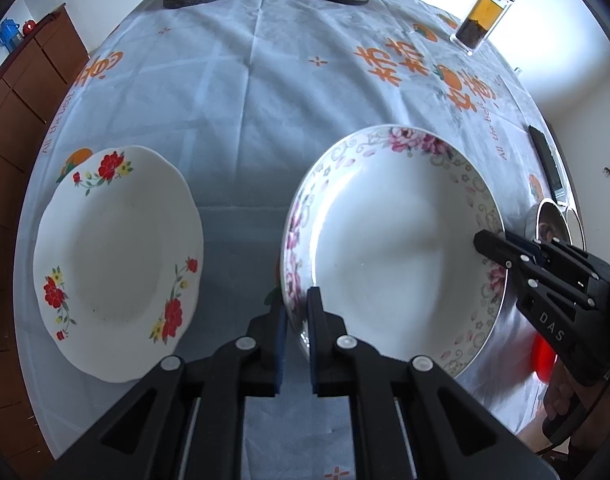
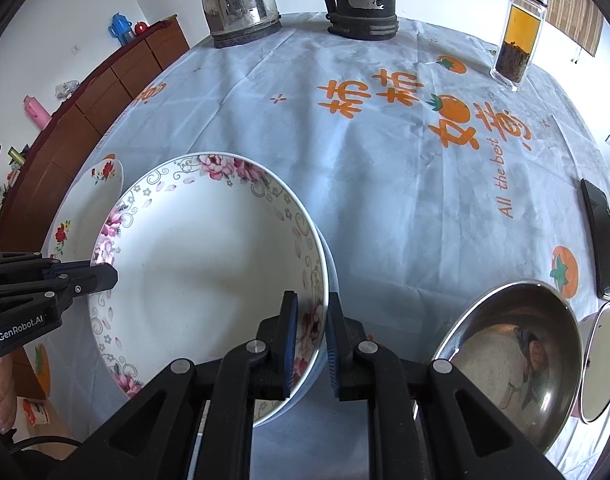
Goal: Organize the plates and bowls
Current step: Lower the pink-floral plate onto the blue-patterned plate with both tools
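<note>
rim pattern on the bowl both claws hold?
Pink flowers with grey scrollwork on the white bowl; clearest in the right wrist view.

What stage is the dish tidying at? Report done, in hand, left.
Done: nothing stacked that I can see.
In hand: both grippers, left and right, are shut on opposite rims of the pink plate.
Left: the red plate and steel bowl sit apart on the table.

L gripper & R gripper: both pitched steeply down, jaws clamped tight.
</note>
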`<action>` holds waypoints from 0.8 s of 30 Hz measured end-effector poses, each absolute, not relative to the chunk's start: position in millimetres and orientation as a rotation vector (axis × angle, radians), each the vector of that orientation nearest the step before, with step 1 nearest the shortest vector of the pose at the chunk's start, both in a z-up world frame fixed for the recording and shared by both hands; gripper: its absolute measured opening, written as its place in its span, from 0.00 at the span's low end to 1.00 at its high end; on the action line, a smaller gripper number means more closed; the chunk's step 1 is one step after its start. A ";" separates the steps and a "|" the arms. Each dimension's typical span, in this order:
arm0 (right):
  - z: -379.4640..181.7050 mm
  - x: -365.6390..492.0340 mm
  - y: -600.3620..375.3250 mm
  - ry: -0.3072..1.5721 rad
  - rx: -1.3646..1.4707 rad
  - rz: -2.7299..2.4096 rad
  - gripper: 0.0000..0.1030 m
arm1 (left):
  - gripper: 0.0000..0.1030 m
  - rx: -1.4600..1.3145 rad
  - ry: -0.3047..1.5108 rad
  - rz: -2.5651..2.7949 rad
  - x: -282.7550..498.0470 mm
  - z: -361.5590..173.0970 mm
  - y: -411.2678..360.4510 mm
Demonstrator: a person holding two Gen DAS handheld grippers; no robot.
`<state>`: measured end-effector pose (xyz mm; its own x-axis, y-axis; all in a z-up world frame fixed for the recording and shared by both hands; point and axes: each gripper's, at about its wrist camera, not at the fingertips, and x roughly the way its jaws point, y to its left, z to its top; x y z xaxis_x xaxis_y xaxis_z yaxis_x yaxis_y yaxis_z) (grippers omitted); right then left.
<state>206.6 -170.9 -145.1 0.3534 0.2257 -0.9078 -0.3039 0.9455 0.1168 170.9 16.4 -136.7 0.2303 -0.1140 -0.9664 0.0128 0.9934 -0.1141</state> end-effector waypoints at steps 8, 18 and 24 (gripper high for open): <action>-145.4 208.5 -173.9 1.164 -0.098 0.324 0.14 | 0.05 -0.084 1.341 -0.100 170.6 -139.2 12.4; -146.2 206.3 -169.4 1.149 -0.149 0.320 0.12 | 0.05 -0.063 1.338 -0.089 168.7 -142.7 12.3; -138.4 201.4 -150.1 1.117 -0.189 0.369 0.07 | 0.05 -0.066 1.330 -0.096 166.7 -142.2 11.4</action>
<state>201.4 -150.1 -138.4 0.3866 0.1936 -0.9017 -0.3812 0.9238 0.0349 166.7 11.4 -142.2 0.2350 -0.1075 -0.9660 0.0321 0.9942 -0.1029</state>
